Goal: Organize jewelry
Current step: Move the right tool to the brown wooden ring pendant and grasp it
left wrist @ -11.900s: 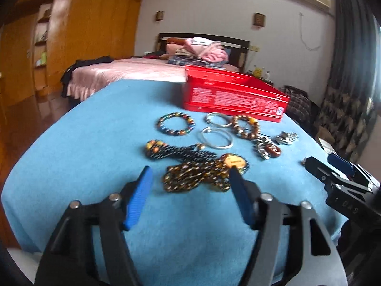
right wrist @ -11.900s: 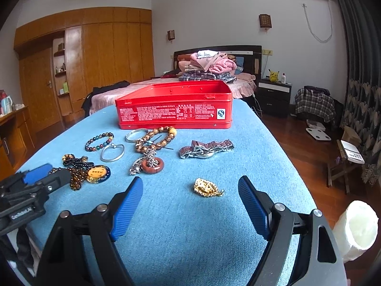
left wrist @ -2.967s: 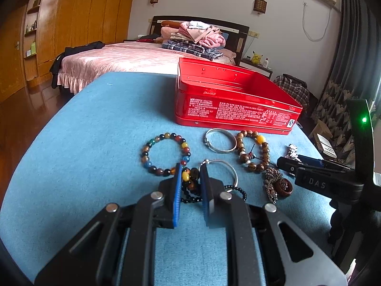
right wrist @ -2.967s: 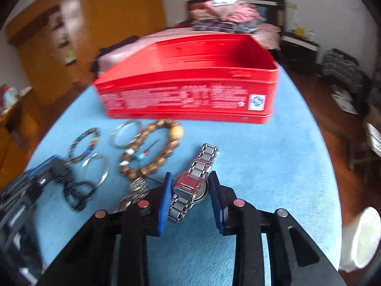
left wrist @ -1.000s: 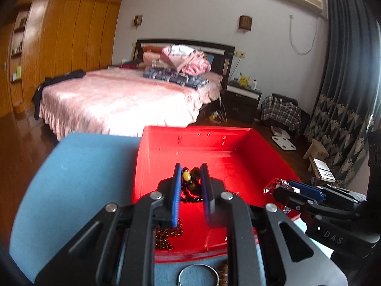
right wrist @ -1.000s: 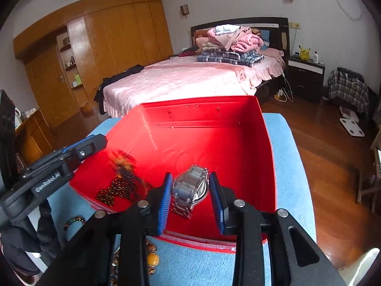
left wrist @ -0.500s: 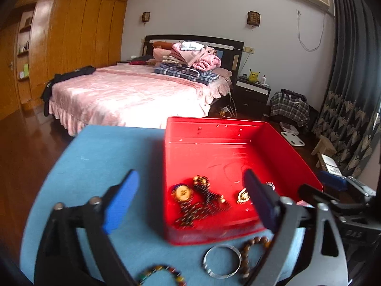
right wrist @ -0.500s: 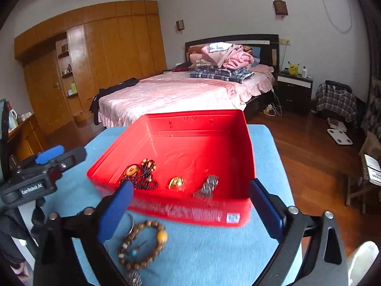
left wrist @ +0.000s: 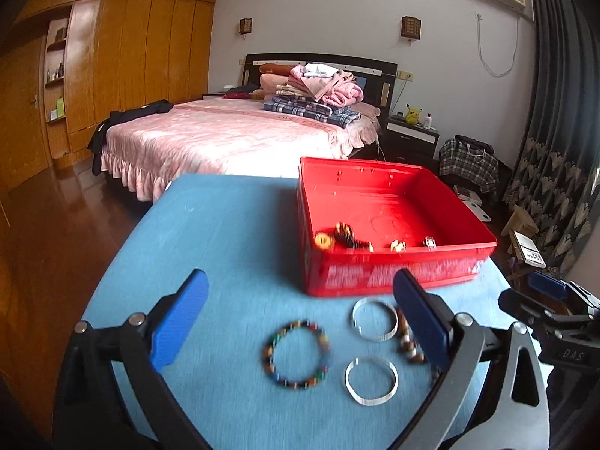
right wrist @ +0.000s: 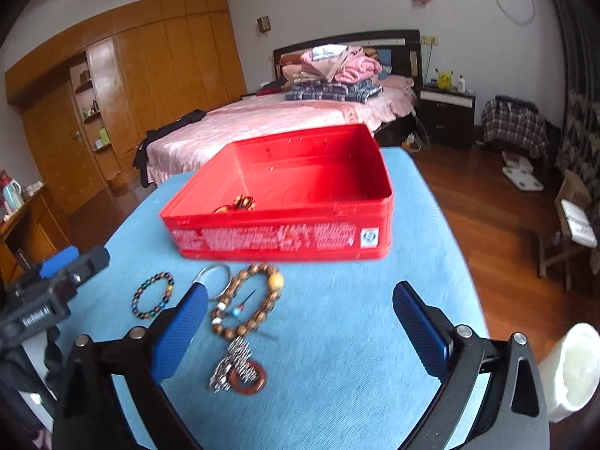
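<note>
A red tin box [left wrist: 393,273] stands on the blue table [left wrist: 232,232]; it also shows in the right wrist view [right wrist: 285,234]. Inside it lie a dark bead necklace with a gold pendant [left wrist: 337,238], a small gold piece [left wrist: 396,245] and a watch [left wrist: 429,242]. In front of the box lie a multicoloured bead bracelet [left wrist: 298,354], two silver bangles [left wrist: 374,318] [left wrist: 371,380], a wooden bead bracelet [right wrist: 249,302] and a silver chain with a red ring [right wrist: 240,369]. My left gripper [left wrist: 300,317] is open and empty above the bracelets. My right gripper [right wrist: 300,332] is open and empty.
The table edge drops to a wooden floor on the left and right. A bed [left wrist: 232,138] with folded clothes stands behind the table. A white roll [right wrist: 570,371] sits at the right edge of the right wrist view.
Both grippers have pulled back from the box, open and empty. The necklace and watch they dropped lie in the box. The loose bracelets have come closer into view.
</note>
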{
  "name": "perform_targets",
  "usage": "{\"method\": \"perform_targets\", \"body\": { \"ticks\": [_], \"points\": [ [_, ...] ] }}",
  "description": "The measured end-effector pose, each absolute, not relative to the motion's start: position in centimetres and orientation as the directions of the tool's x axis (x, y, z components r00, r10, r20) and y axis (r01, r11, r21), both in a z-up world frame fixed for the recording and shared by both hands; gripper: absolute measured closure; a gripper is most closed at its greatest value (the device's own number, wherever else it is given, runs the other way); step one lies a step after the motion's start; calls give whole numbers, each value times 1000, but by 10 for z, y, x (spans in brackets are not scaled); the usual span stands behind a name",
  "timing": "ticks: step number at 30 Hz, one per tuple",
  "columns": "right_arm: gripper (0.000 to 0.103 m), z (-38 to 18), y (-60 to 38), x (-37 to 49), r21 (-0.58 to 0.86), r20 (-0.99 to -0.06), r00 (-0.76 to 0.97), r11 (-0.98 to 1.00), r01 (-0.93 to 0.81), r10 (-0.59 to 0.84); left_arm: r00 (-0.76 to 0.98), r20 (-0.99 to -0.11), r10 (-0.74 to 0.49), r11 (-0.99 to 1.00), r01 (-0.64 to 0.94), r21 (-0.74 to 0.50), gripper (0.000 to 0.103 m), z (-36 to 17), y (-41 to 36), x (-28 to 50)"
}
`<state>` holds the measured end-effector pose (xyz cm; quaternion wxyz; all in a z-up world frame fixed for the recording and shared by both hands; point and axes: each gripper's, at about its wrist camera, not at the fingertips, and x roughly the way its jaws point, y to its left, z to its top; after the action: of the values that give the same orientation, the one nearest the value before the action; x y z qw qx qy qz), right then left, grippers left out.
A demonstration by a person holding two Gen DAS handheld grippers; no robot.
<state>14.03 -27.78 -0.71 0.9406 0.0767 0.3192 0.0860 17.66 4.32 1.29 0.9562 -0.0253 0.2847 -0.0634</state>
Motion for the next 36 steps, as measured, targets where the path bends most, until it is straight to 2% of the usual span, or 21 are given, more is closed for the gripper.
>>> {"method": "perform_targets", "body": {
  "ticks": [14,17,19,23,25,36],
  "points": [
    [7,-40,-238,118,122,-645,732,976,-183,218,807,-585,-82,997,70,-42,7,-24,54,129],
    [17,-44,-229,119,95,-668,714,975,-201,212,808,-585,-71,997,71,-23,7,-26,54,124],
    [27,-48,-224,120,86,-685,696,973,-214,213,808,-586,-67,997,69,-19,7,-24,52,125],
    [54,-57,-217,122,110,-709,656,960,-258,258,806,-589,-63,998,59,-25,7,-24,55,123],
    [61,-60,-213,122,108,-714,647,956,-273,266,803,-593,-63,998,56,-29,7,-24,55,122],
    [63,-62,-205,125,81,-718,646,953,-293,259,798,-598,-75,997,64,-39,7,-22,55,117]
  ]
}}
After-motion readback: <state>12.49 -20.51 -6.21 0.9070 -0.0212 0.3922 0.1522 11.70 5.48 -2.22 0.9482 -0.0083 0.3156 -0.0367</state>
